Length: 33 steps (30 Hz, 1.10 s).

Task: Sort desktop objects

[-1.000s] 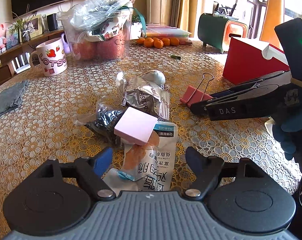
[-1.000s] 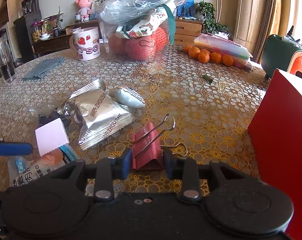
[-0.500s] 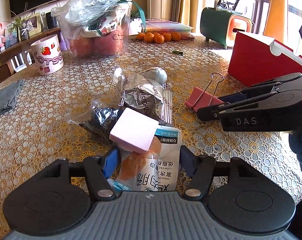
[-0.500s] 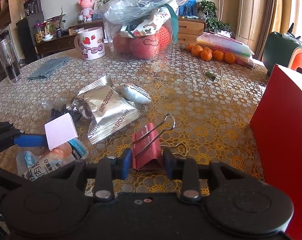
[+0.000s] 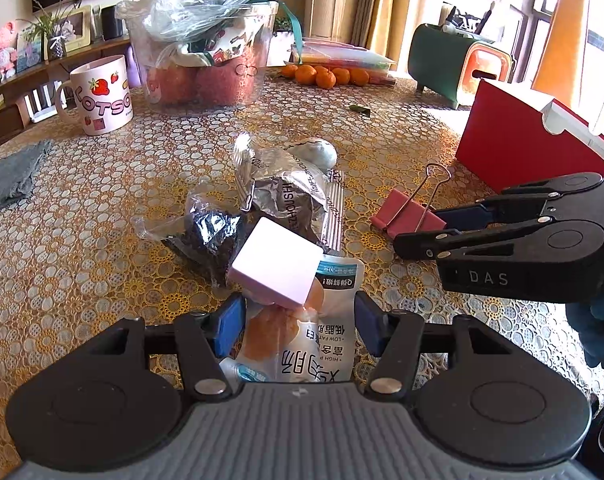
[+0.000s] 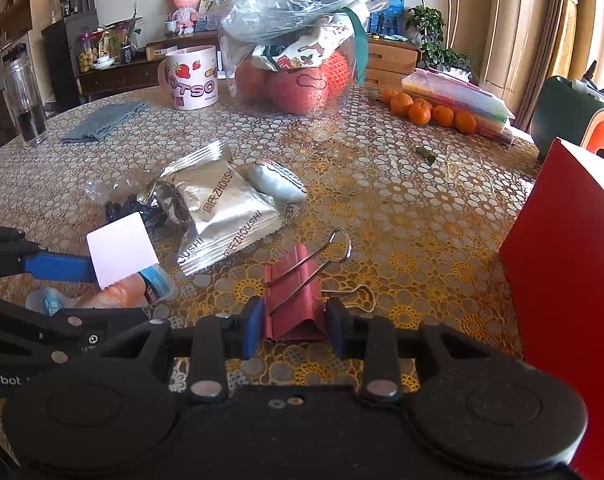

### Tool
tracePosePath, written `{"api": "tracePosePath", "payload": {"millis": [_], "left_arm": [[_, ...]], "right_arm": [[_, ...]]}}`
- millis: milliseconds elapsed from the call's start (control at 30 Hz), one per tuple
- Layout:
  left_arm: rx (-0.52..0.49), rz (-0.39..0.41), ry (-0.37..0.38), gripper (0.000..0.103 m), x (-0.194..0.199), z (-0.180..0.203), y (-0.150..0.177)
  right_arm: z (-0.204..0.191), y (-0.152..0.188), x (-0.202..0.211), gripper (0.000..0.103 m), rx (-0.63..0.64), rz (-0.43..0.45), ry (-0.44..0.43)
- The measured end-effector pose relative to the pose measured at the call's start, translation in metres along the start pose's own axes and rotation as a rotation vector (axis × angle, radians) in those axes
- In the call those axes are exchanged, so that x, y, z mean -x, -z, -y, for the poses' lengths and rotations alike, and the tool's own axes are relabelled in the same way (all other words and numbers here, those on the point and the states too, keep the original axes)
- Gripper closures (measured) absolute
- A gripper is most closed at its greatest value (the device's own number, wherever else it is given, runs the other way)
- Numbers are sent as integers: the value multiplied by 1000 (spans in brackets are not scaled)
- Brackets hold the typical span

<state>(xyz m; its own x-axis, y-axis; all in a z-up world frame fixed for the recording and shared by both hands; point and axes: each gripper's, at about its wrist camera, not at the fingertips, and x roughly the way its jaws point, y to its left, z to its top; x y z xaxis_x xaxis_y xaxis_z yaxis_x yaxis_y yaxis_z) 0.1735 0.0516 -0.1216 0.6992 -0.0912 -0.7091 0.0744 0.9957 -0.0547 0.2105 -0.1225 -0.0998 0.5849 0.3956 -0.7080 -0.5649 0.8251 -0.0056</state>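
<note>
- Left wrist view: left gripper (image 5: 298, 326) with blue pads apart, straddling a white snack pouch (image 5: 314, 344). A pink pad (image 5: 274, 266) lies tilted on the pouch's far end, just ahead of the fingertips and between their lines; pads not touching it.
- Same view shows the right gripper (image 5: 442, 226) from the side, low over the table (image 5: 82, 240), tips at the pink clip (image 5: 406, 212).
- Right wrist view: right gripper (image 6: 292, 322) pads on either side of the clip (image 6: 292, 300), close to its flanks; a thin gap shows on each side, so jaws are apart and not clamped. The clip's wire handles point away from the camera, one raised, one flat on the cloth.
- This view shows what the left one hides: a blue finger (image 6: 58, 266) of the left gripper running alongside the pad (image 6: 122, 250), appearing to meet its near edge; contact cannot be confirmed.
- Surroundings: silver packet (image 5: 294, 200) beyond the pad, dark bag (image 5: 206, 232) to its left, pale oval object (image 5: 318, 152) behind. Red box (image 5: 530, 136) to the right of the clip, near it.
- Farther back: mug (image 5: 100, 100), clear tub of fruit (image 5: 206, 64), oranges (image 5: 322, 76), grey cloth (image 5: 10, 180).
- Only the right view shows a glass tumbler (image 6: 24, 108) at the left table edge.
- The packet and dark bag crowd the far side of the pad; the clip lies on open cloth.
</note>
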Motion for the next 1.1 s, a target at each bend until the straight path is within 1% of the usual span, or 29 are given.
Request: {"api": "tracePosePath", "payload": {"millis": [33, 67, 100, 133, 200, 300, 400, 500, 600, 700, 867, 933, 1000, 1100], "left_arm": [[-6, 2, -2, 45, 0, 1, 0], [-13, 5, -4, 45, 0, 1, 1], [-18, 8, -6, 45, 0, 2, 1], [-20, 10, -6, 45, 0, 2, 1], [-31, 17, -10, 45, 0, 3, 3], [-46, 28, -17, 45, 0, 6, 5], [-43, 31, -15, 45, 0, 6, 5], [-41, 33, -13, 45, 0, 5, 5], [-44, 34, -9, 45, -1, 6, 6], [-51, 43, -10, 44, -1, 7, 8], [-48, 46, -7, 45, -1, 6, 7], [-47, 45, -8, 45, -1, 6, 7], [-45, 44, -7, 45, -1, 5, 7], [-43, 41, -10, 45, -1, 6, 7]], "right_arm": [[0, 0, 1, 66, 4, 3, -2], [0, 0, 3, 61, 4, 6, -5], [0, -1, 5, 54, 3, 11, -9], [0, -1, 8, 51, 0, 20, -14], [1, -4, 16, 48, -6, 37, -28], [-5, -10, 29, 44, 25, 74, -78], [-16, -21, 29, 44, 68, 74, -154], [-28, -31, 19, 45, 98, 52, -227], [-39, -36, 7, 45, 126, 20, -269], [-46, -36, -3, 45, 137, -9, -295], [-53, -35, -14, 47, 144, -38, -304], [-53, -35, -16, 51, 132, -45, -312], [-53, -35, -16, 59, 122, -49, -322], [-55, -35, -11, 60, 128, -40, -300]]}}
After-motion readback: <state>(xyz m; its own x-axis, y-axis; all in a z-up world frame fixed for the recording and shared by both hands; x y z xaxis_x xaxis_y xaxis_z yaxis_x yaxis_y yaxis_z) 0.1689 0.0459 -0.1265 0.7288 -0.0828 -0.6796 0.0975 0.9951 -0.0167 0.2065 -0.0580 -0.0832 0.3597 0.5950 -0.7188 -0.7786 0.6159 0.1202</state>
